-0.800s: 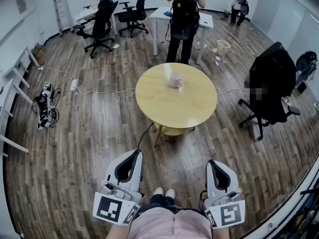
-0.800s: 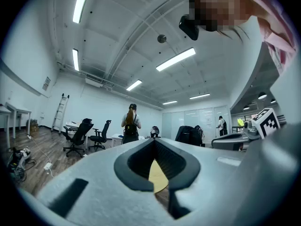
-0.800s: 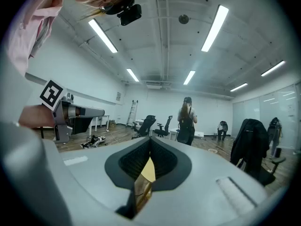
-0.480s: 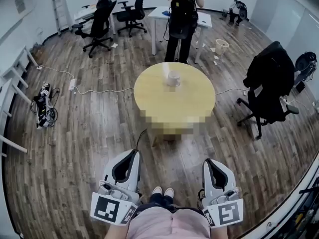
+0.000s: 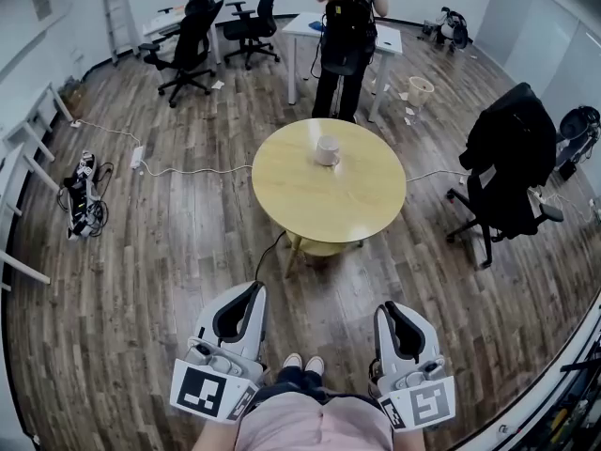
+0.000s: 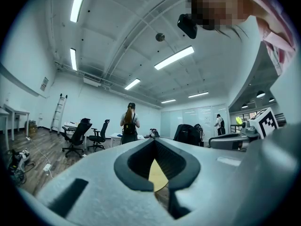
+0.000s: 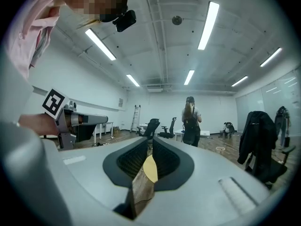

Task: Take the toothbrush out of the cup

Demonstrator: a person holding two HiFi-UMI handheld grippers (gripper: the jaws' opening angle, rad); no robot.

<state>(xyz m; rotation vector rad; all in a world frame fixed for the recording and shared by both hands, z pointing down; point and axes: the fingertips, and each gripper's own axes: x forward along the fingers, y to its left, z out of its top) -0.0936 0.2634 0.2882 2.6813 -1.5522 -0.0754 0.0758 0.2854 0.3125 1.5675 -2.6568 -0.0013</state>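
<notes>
A white cup [image 5: 328, 149] stands on the far half of a round yellow table [image 5: 329, 209] in the head view. At this distance I cannot make out a toothbrush in it. My left gripper [image 5: 254, 290] and right gripper [image 5: 386, 309] hang low by my body, well short of the table, pointing level toward it. Both have their jaws together with nothing between them. In the left gripper view [image 6: 153, 141] and the right gripper view [image 7: 150, 140], a sliver of the yellow table shows through the hollow between the pads.
A person with a black backpack [image 5: 347, 26] stands behind the table at a white desk [image 5: 307, 26]. A black chair draped with a jacket [image 5: 509, 158] sits to the right, and more office chairs [image 5: 192, 45] stand at the far left. A white cable [image 5: 188, 170] runs across the wood floor.
Nothing of note has moved. Both grippers stay low in front of me and the cup stays on the table.
</notes>
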